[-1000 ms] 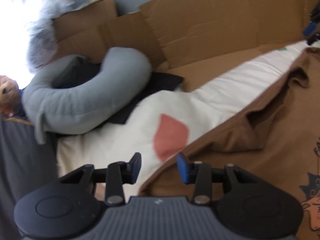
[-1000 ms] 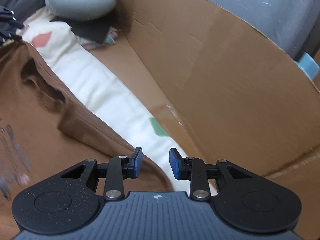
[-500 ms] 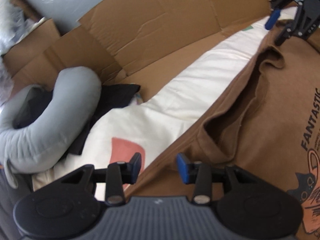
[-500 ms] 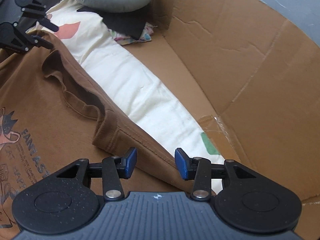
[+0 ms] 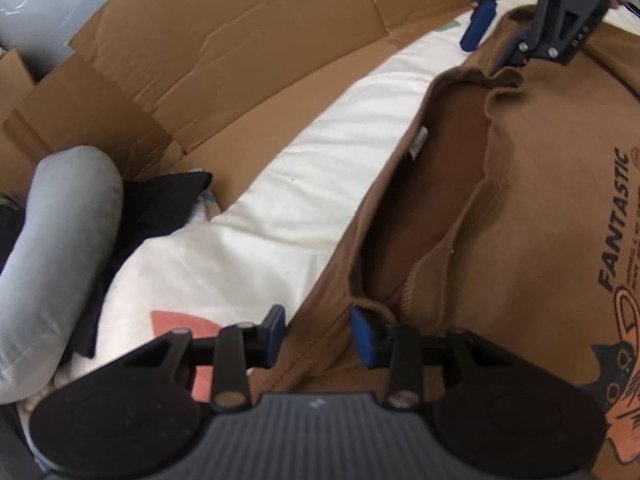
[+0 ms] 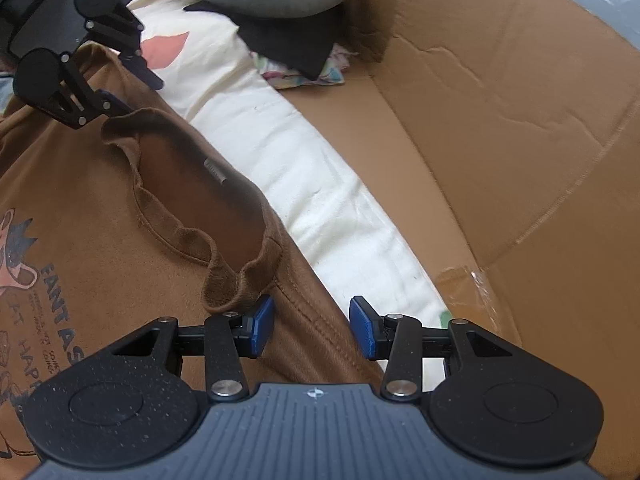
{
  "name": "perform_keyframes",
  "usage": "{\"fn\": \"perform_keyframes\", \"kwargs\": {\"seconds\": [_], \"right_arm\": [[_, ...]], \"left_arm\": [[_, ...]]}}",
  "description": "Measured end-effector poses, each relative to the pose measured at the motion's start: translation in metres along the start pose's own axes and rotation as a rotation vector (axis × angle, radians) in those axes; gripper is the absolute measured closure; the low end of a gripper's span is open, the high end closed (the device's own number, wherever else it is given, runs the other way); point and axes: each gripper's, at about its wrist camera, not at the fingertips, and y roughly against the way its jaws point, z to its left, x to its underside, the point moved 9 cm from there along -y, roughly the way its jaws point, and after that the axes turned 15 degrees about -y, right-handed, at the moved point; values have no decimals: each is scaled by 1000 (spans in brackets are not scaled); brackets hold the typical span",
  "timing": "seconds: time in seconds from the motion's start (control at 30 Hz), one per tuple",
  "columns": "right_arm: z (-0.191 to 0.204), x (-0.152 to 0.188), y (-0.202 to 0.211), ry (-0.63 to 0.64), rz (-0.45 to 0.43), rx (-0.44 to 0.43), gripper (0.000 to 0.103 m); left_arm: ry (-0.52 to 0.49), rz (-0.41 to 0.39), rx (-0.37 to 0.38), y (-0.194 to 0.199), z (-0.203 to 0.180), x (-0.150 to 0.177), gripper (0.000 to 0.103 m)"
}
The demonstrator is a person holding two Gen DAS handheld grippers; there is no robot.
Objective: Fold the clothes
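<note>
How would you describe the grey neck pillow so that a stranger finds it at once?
Start at the cardboard wall behind the white quilt. Follow the quilt away from the brown shirt to its far end, where the pillow lies on dark cloth. It alone is grey, plump and curved.

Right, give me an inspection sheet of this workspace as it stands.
Surface: cream bedding with coloured patches, lying on flattened cardboard.
Job's things: brown T-shirt, print side up, spread flat; neckline open and rumpled.
Clutter: grey neck pillow on a black cloth, at the far end of the bedding.
Grippers: left gripper over one shoulder by the collar, jaws closing, pads not yet pressing; right gripper over the other shoulder, jaws apart.
Cables: nothing seen.
Surroundings: upright cardboard wall, grey plastic sheet behind it.
</note>
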Motion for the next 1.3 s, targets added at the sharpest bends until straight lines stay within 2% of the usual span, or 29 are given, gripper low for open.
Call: {"fn": "perform_keyframes", "kwargs": {"seconds": [0.03, 0.07, 0.1, 0.13, 0.17, 0.2, 0.23, 0.43, 0.67, 0.87, 0.97, 1.17, 1.3], "right_arm": [[1, 0, -3, 3, 6, -9, 54], [1, 0, -5, 5, 12, -19, 56], [2, 0, -7, 8, 17, -31, 66], [2, 1, -9, 11, 23, -43, 73], [4, 1, -9, 19, 19, -48, 87], [4, 0, -8, 35, 12, -45, 95], [5, 0, -6, 52, 3, -42, 96], [-4, -6, 0, 51, -48, -19, 98], [-14, -16, -5, -16, -77, 24, 97], [-27, -28, 5, -117, -142, 54, 93], [-29, -35, 15, -148, -168, 14, 93], [-21, -27, 23, -98, -143, -14, 93], [-19, -13, 19, -124, -123, -19, 93]], "left_arm": [[3, -1, 6, -3, 0, 0, 67], [8, -5, 13, -5, 0, 0, 73], [11, -13, 19, -7, 0, -1, 84], [9, -20, 20, -8, -1, -2, 88], [1, -27, 16, -8, -1, -3, 90], [-2, -34, 11, -8, -1, -3, 93], [3, -41, 4, -8, 1, -4, 93], [78, -77, -40, -8, 19, -5, 96], [185, -96, -152, -7, 48, -13, 97], [215, -111, -120, 8, 54, -4, 95], [210, -114, -99, 15, 45, 3, 94], [218, -115, -59, 12, 26, 9, 94], [225, -100, -57, 0, 19, 7, 94]]}}
